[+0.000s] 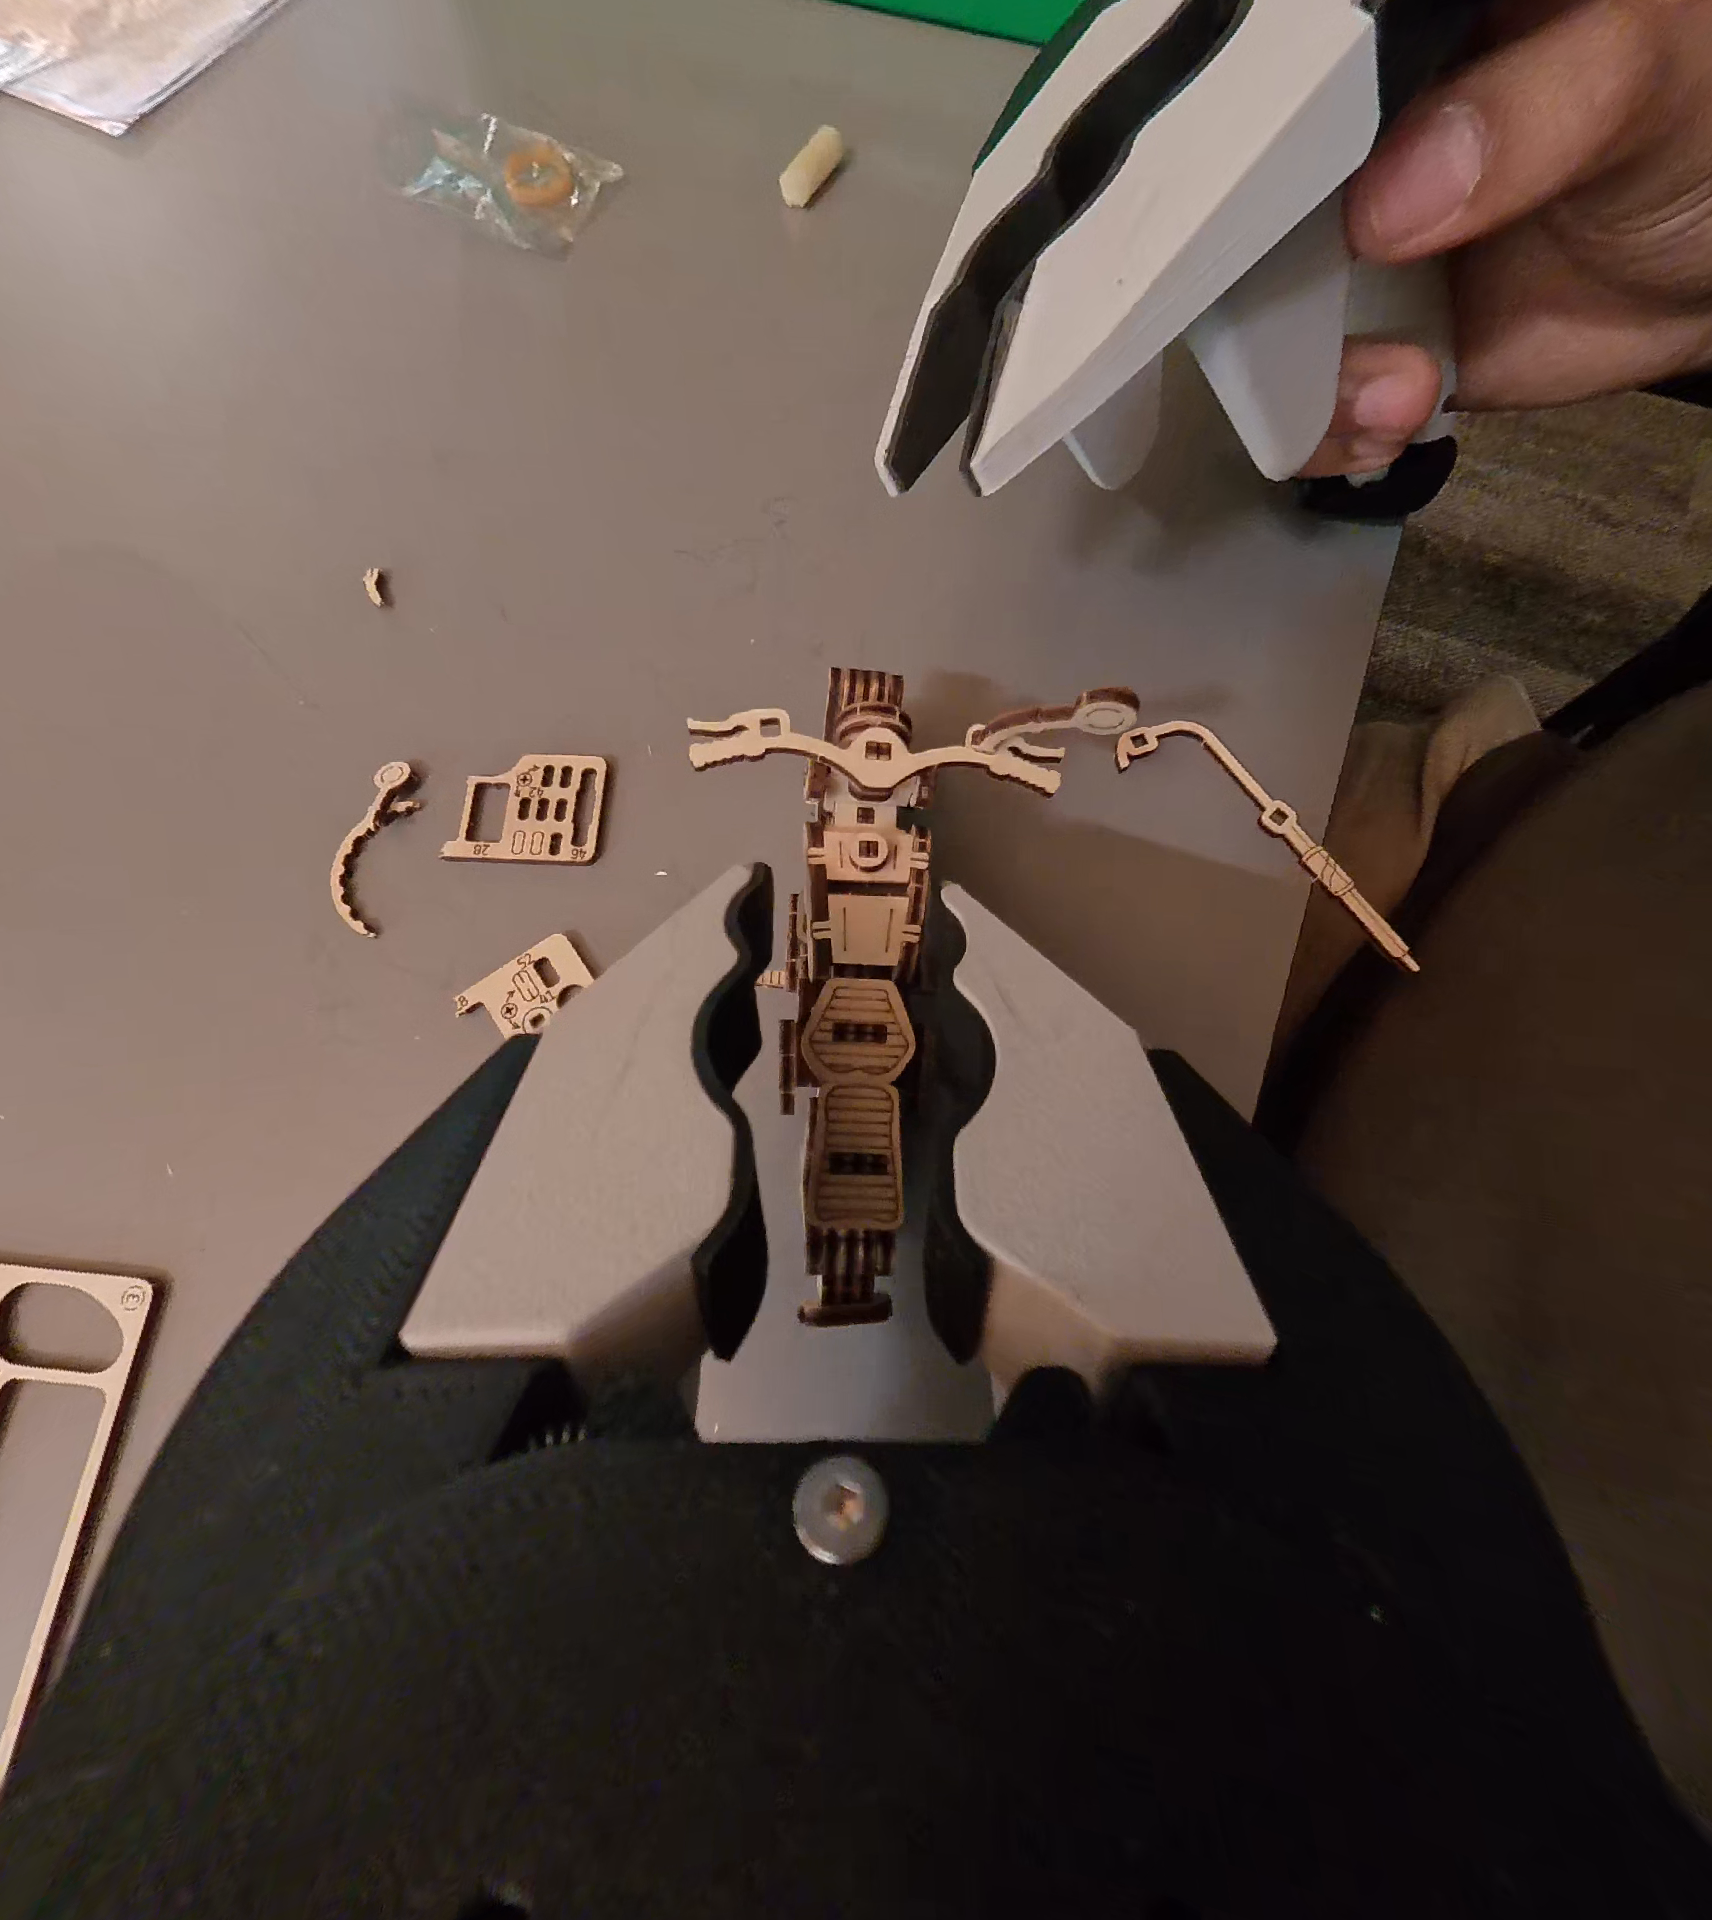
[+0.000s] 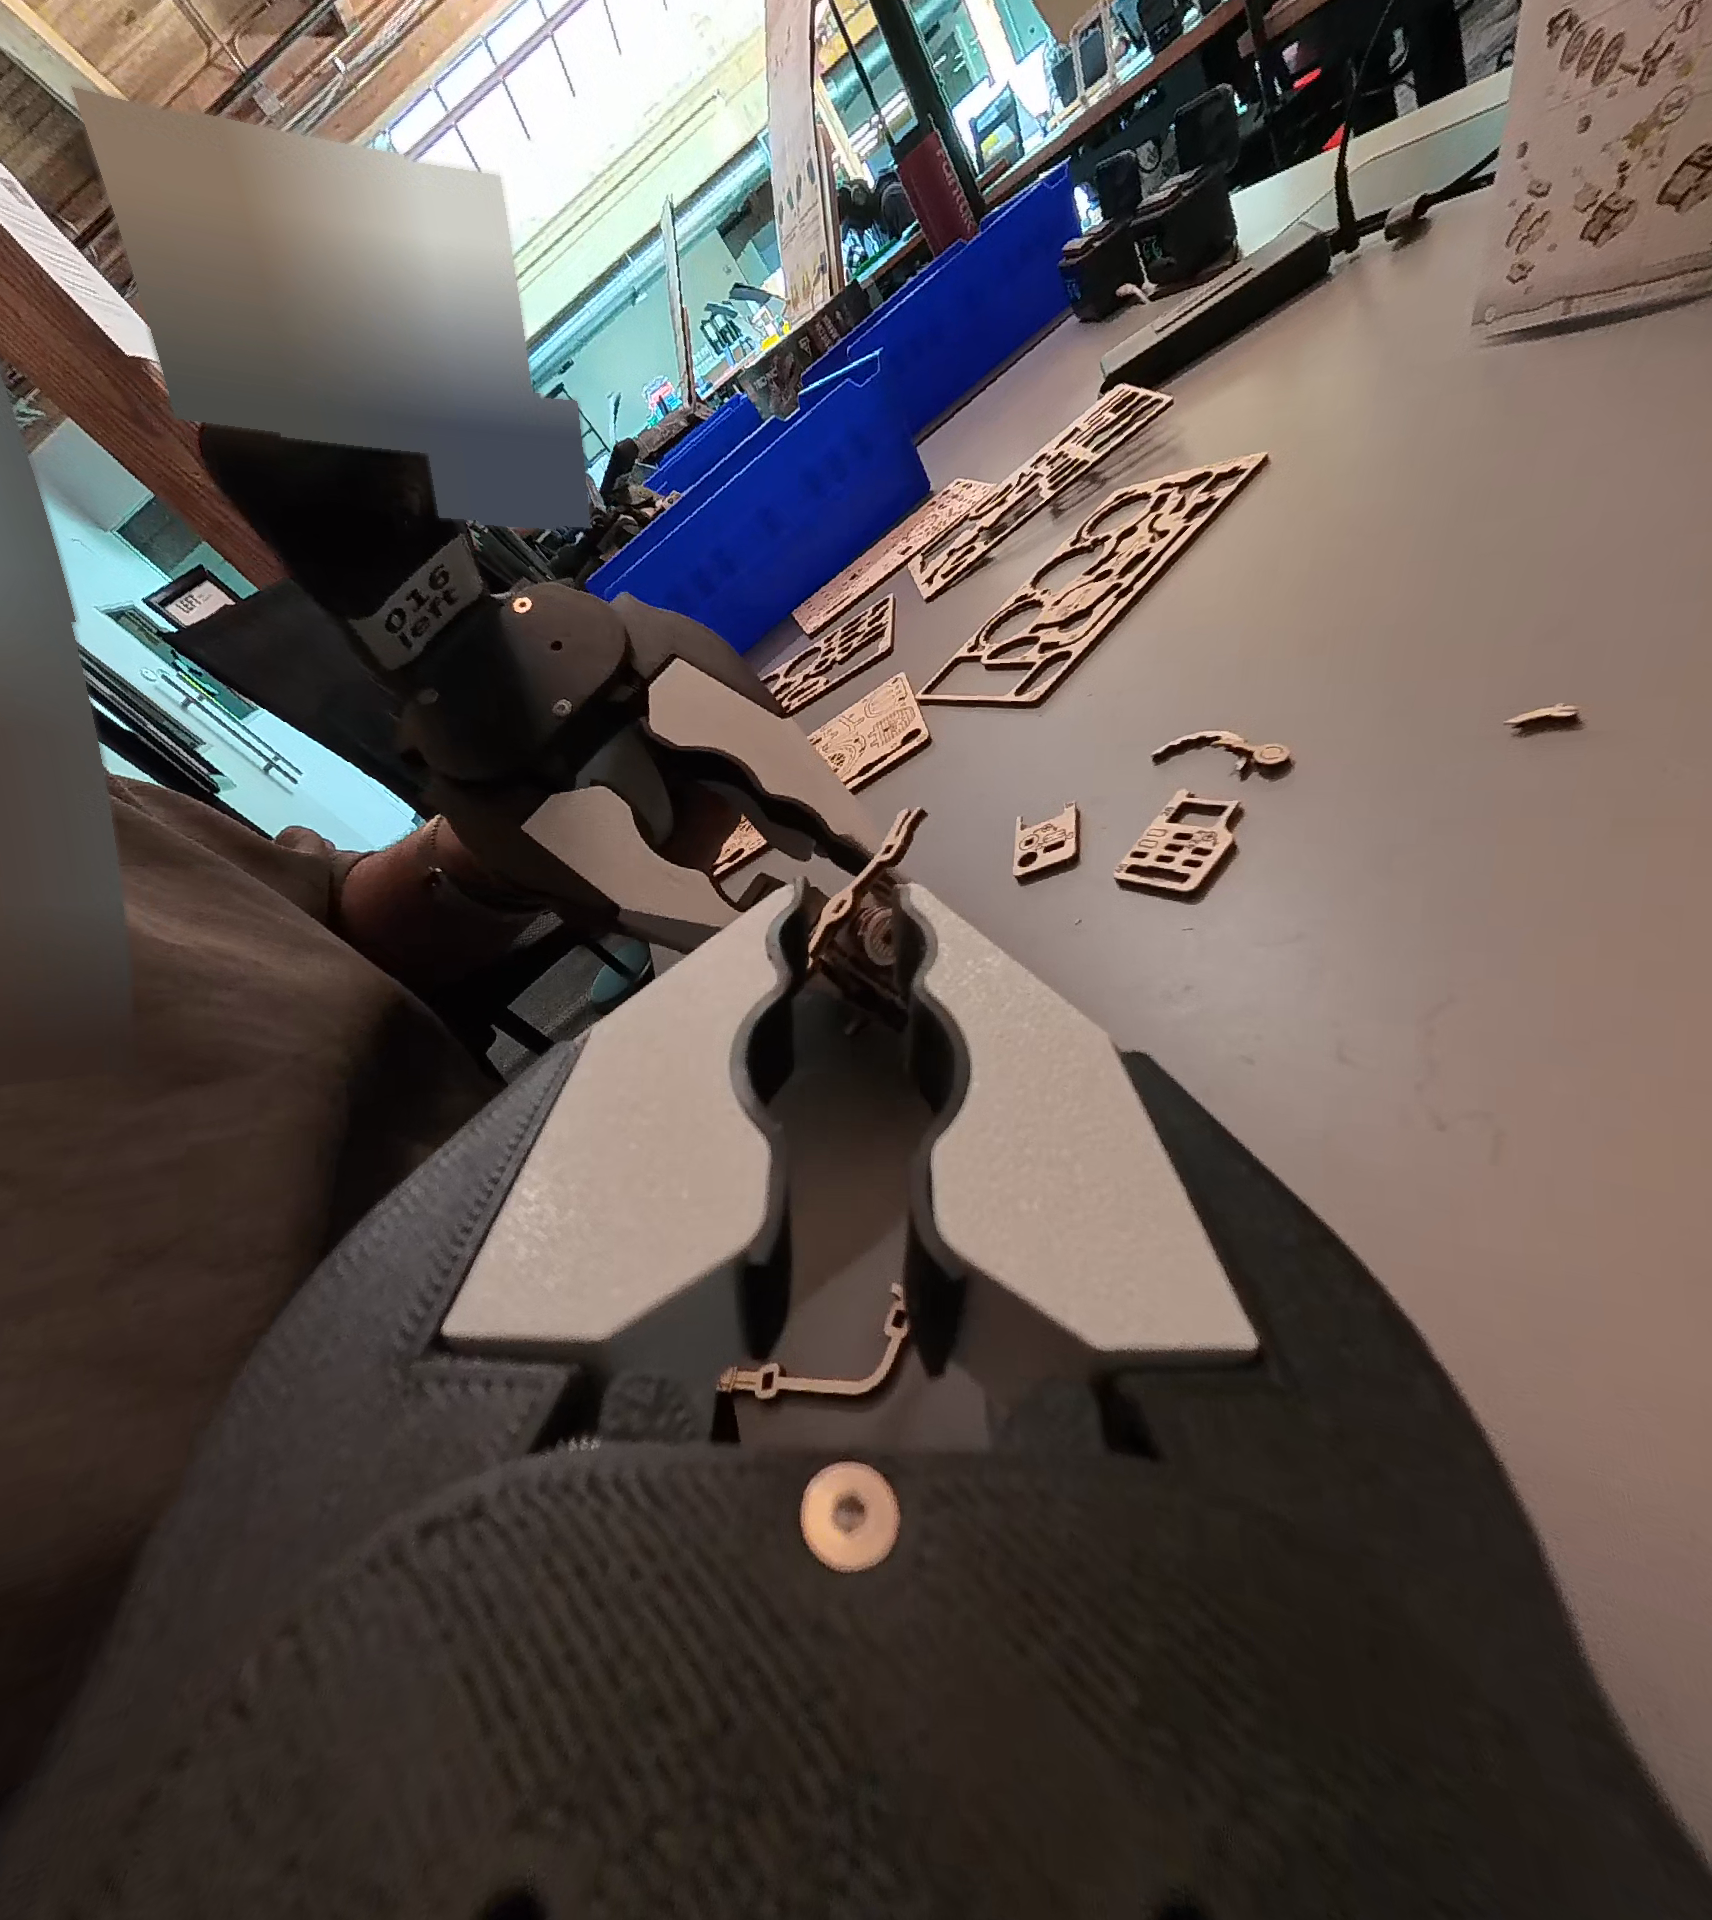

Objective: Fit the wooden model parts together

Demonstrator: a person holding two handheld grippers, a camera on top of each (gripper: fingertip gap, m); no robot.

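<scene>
A wooden motorcycle model stands upright on the grey table between the fingers of my left gripper, which is shut on its body. Its handlebar carries one mirror on the right end. A long thin wooden part lies loose just right of the handlebar, near the table edge. My right gripper hovers above and beyond the model, empty, its jaws a narrow gap apart. In the right wrist view my right gripper points at the model's front, and the long part lies beneath it.
A curved mirror piece, two small sheet offcuts and a punched-out sheet lie left of the model. A small bag and a pale stub lie farther off. Blue bins and more sheets sit behind. The table edge is close on the right. One gripper's finger ends stand about 7 cm off the other's.
</scene>
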